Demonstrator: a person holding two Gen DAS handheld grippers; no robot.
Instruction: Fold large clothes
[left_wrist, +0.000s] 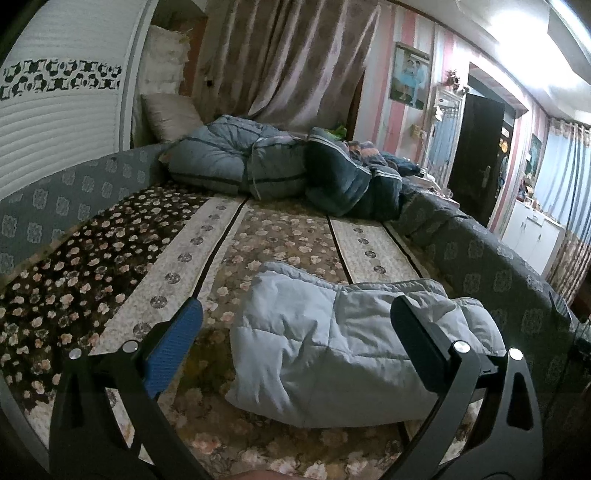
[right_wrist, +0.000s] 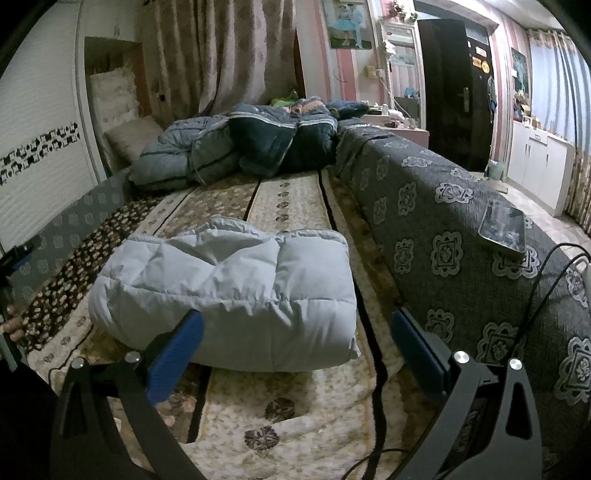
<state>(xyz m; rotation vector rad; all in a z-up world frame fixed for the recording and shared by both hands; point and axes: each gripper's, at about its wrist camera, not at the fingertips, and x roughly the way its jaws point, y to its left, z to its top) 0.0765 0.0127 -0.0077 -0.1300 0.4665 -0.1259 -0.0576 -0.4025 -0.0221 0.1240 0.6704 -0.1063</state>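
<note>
1. The bed (left_wrist: 280, 236), spread with a floral blanket, is carrying everything; dark quilts (left_wrist: 258, 166) are lying heaped at its far end.
2. The pale blue padded jacket (right_wrist: 229, 291) is sitting as a folded bundle near the bed's near end, long axis running across the bed.
3. The right gripper (right_wrist: 297, 343) is hovering just before the bundle, fingers spread wide and holding nothing; it looks the nearer one.
4. The left gripper (left_wrist: 295, 332) is pointing at the bundle's left half, fingers likewise wide apart and empty.

wall poster (right_wrist: 347, 24) cut off, details blurred
</note>
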